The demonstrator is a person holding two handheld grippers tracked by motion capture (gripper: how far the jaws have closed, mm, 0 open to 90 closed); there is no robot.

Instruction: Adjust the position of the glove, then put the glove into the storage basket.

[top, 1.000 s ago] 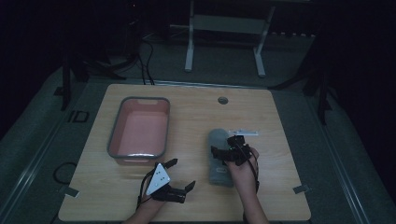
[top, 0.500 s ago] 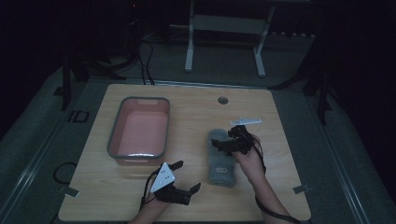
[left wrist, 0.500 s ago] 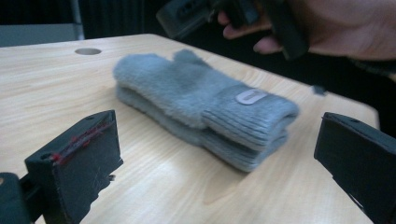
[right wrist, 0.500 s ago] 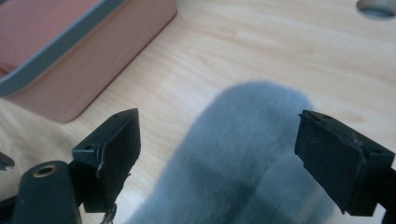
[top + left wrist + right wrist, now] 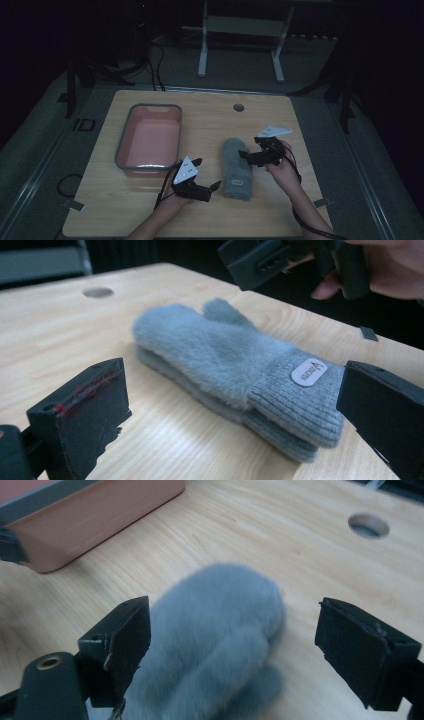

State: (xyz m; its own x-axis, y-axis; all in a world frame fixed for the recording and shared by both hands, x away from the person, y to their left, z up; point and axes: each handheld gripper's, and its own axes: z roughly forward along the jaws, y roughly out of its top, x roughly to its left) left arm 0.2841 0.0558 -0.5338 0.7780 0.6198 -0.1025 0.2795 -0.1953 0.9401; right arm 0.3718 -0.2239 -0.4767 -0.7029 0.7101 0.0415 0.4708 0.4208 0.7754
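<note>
Your pair of fluffy grey knitted mittens lies stacked, one mitten on the other, flat on the light wooden table, in its right half and nearer the front edge than the back. The ribbed cuffs with a small white oval label point toward the front edge; the rounded fingertip ends point toward the back edge.

Your left gripper sits just left of the cuff end, close to the front edge. Its jaws are spread wide apart and grasp nothing; in the left gripper view the cuffs lie between and beyond the two black jaws, apart from both.

Your right gripper hovers at the right side of the mittens, over their fingertip half. Its jaws are likewise spread, with the fuzzy tip of the mittens seen between them in the right gripper view; whether a jaw touches the fleece cannot be told, but nothing is gripped.

The rectangular pink plastic tub with a grey rim stands in the left half of the table, well apart from the mittens. A small round cable hole sits near the back edge, about midway along it.
</note>
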